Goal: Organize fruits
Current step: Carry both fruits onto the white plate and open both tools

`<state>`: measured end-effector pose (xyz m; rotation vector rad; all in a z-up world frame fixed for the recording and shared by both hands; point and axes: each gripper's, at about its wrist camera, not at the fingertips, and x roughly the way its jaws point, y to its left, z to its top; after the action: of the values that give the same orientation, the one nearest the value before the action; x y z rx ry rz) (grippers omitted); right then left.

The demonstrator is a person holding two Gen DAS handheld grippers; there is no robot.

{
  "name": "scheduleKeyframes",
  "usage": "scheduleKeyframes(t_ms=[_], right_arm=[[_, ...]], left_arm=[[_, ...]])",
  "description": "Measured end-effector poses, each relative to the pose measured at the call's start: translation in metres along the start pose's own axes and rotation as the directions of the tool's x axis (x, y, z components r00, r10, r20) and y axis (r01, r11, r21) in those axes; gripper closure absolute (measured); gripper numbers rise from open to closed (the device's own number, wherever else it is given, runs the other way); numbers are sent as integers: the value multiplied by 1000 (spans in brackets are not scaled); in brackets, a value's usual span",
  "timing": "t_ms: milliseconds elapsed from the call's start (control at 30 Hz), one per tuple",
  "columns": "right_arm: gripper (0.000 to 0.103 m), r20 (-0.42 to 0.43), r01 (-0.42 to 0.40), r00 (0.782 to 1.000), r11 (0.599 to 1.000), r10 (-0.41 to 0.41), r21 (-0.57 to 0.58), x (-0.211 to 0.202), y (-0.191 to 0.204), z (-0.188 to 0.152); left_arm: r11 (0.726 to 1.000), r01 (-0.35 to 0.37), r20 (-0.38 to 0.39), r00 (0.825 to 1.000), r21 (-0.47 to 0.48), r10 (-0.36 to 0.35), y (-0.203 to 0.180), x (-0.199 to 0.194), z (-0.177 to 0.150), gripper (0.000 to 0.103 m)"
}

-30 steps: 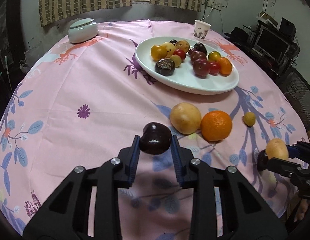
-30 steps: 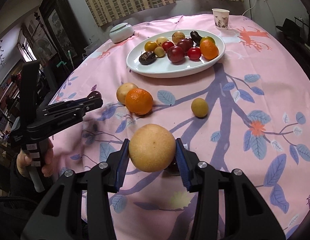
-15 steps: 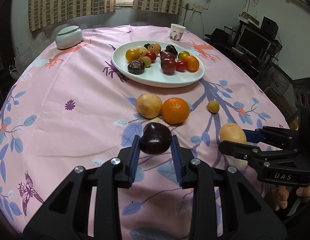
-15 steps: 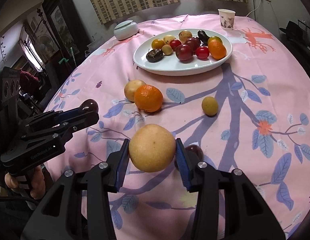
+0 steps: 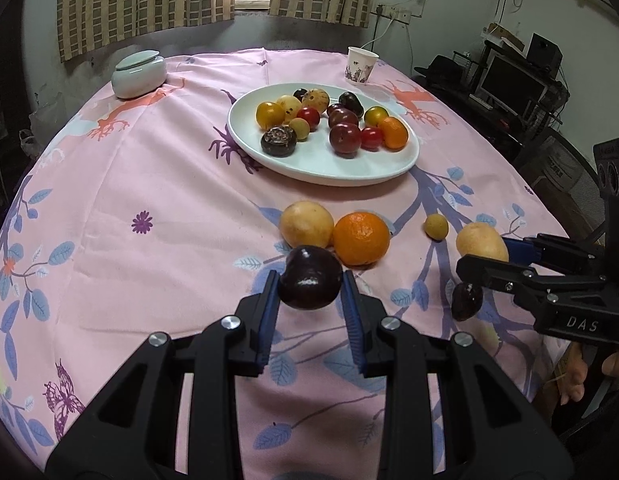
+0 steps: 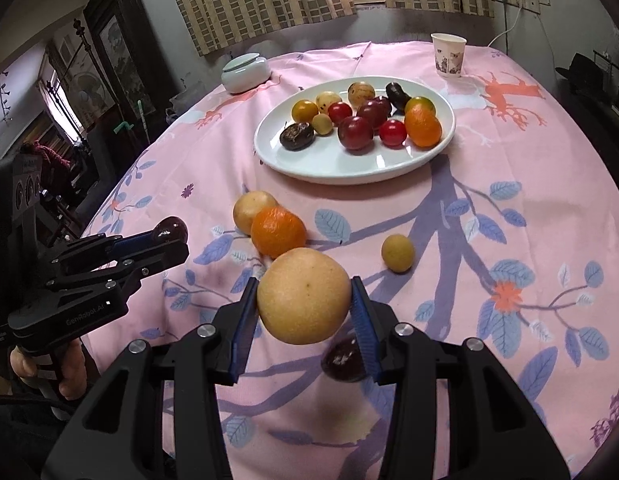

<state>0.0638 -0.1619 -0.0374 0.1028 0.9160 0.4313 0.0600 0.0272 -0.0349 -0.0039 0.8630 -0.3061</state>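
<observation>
My left gripper [image 5: 309, 286] is shut on a dark purple plum [image 5: 308, 283] and holds it above the pink cloth. My right gripper [image 6: 304, 300] is shut on a large yellow pear [image 6: 303, 295], also held above the cloth; it shows in the left wrist view [image 5: 482, 242]. A white oval plate [image 5: 325, 166] at the far middle holds several small fruits. On the cloth lie a yellow fruit [image 5: 306, 224], an orange [image 5: 361, 237], a small yellow fruit [image 5: 436, 226] and a dark plum [image 6: 343, 358] under my right gripper.
A pale green lidded jar [image 5: 138, 74] stands at the far left. A paper cup [image 5: 361, 66] stands behind the plate. Shelves with a monitor [image 5: 513, 84] are off the table's right side. The table edge is close below both grippers.
Both grippers have drawn back from the plate and risen a little with their fruits. A dark plum now shows on the cloth under my right gripper.
</observation>
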Motion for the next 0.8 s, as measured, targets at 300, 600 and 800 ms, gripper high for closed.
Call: scheduleKeyframes(t_ms=[300,600,800], right_arm=[[58,19,81,997,996,-81,-24,22,-33,94],[58,-63,91,994,995,-89,37,76,-67,115],[58,-63,97,993,995,-95,24,85,-71,124]], left_arm=[[1000,1,-32,999,30,0,7,44,107,72],[999,-24,-108,994,32,27,-6,114,146,71],[999,-29,-124,992,30,32,-7,126,153,71]])
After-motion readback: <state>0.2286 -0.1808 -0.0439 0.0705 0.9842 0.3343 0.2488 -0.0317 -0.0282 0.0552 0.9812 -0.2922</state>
